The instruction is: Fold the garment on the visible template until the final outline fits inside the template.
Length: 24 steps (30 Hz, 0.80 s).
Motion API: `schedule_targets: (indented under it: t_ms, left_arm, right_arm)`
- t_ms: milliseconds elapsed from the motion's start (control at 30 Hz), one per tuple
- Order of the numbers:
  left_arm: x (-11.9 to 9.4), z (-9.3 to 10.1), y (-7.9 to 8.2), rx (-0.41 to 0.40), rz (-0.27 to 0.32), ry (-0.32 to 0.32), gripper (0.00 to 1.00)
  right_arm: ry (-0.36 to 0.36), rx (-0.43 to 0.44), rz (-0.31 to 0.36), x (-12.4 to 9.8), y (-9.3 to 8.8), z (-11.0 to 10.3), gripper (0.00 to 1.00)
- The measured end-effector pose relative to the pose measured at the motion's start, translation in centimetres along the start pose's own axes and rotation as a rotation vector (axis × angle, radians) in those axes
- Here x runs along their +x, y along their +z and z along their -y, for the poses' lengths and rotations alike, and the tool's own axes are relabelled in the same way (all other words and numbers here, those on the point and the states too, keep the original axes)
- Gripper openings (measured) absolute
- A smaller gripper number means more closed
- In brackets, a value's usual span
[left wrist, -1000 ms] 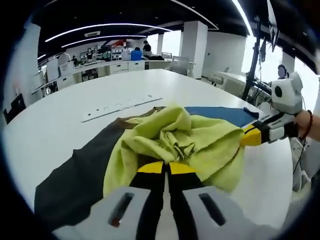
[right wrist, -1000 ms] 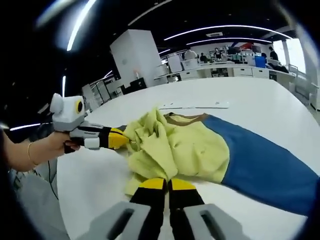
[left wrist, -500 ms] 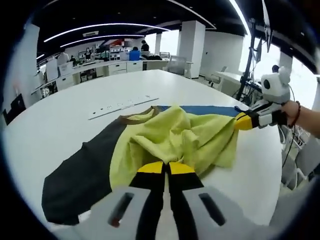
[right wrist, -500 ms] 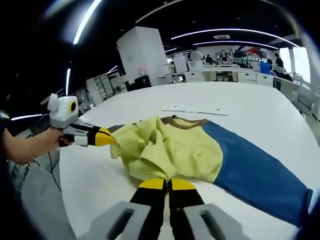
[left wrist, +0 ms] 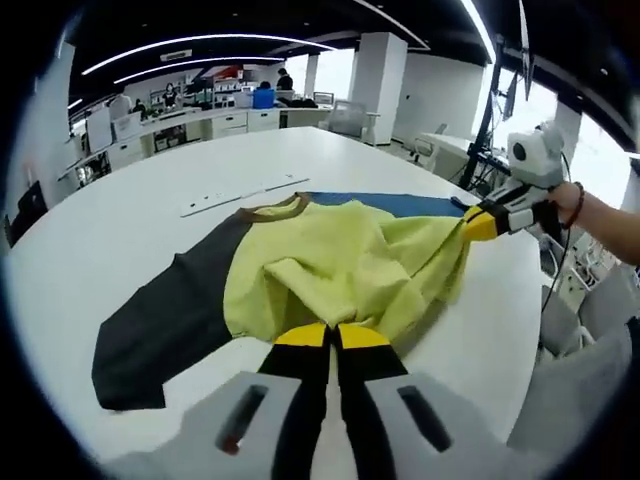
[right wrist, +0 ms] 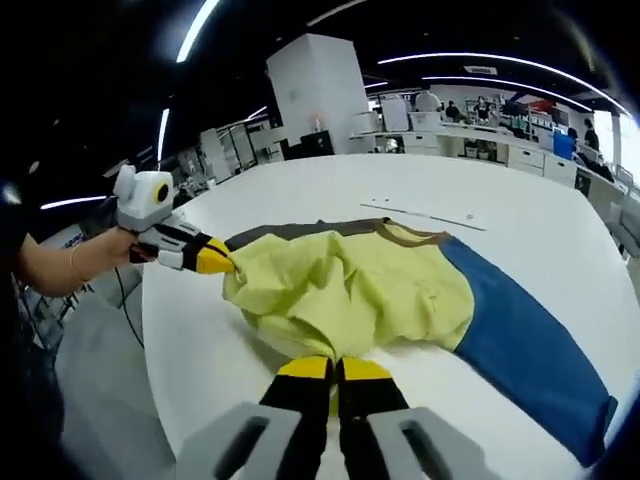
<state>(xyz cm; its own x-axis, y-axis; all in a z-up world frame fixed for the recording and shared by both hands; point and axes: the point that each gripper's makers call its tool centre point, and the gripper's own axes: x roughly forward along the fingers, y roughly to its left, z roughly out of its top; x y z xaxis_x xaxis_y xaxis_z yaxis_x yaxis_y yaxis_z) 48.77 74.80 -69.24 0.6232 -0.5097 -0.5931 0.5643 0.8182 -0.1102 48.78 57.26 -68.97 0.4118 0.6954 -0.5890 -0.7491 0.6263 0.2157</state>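
While both grippers pinch the hem of the shirt, the scene reads as follows.

Garment: a long-sleeved shirt (left wrist: 330, 270) with a yellow-green body, one dark grey sleeve (left wrist: 165, 325) and one blue sleeve (right wrist: 525, 345), lying across the white table (left wrist: 120, 220).

Position in left gripper view: shirt in the centre of the frame, body rumpled, grey sleeve stretching to the lower left, a strip of blue sleeve at upper centre-right, brown collar (left wrist: 275, 209) above the body.

Position in right gripper view: shirt in the centre, blue sleeve running to the lower right, grey sleeve as a thin band at the upper edge of the body.

Left gripper (left wrist: 335, 333): yellow-tipped jaws pressed together on the near edge of the yellow fabric at bottom centre of its own view; also at centre left of the right gripper view, pinching the fabric's left corner, held by a hand (right wrist: 105, 250).

Right gripper (right wrist: 335, 368): jaws closed on the near fabric edge at bottom centre of its view; at right in the left gripper view, gripping the fabric's right corner.

Fabric between grippers: lifted and pulled fairly taut.

Background: a long white strip (left wrist: 245, 196) on the table beyond the collar; office desks and pillars far behind.
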Motion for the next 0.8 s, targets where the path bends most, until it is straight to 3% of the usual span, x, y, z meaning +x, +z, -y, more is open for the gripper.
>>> schedule_targets:
  t_ms: [400,800]
  left_arm:
    - [-1.8,-0.2,-2.7,-0.018,-0.038,0.017,0.0]
    - [-2.1,-1.4,-5.3,-0.027,-0.086,0.056,0.0]
  right_arm:
    - [0.119,-0.063,-0.084,2.5,-2.8,-6.0,0.0]
    - [0.105,-0.112,-0.188,4.2,-6.6,-6.9,0.0]
